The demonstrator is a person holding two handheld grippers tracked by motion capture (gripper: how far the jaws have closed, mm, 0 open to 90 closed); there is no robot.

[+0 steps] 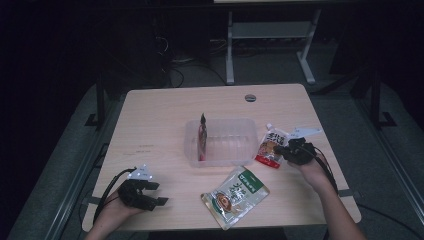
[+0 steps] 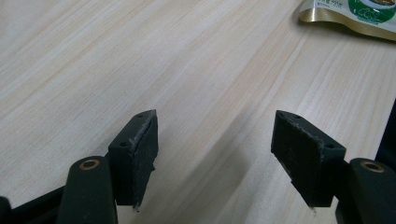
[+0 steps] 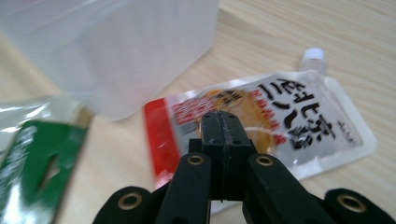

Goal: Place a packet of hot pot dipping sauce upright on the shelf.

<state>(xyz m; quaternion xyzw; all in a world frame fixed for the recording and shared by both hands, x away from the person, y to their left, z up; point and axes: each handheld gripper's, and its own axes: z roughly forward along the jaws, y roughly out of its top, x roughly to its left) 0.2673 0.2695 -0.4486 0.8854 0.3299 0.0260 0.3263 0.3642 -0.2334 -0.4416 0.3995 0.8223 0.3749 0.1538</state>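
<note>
— Anything you can read from where you hold the claws?

— On the red-and-white spouted pouch under my right claw, large black East Asian characters run across the clear part; I can't make them out. The green pouch has print too small to read.

Clear plastic tub near middle of bench, slim red packet standing upright inside at its left end. Green-and-gold pouch flat on bench just in front of tub. Round grey cap near bench's far edge.
</note>
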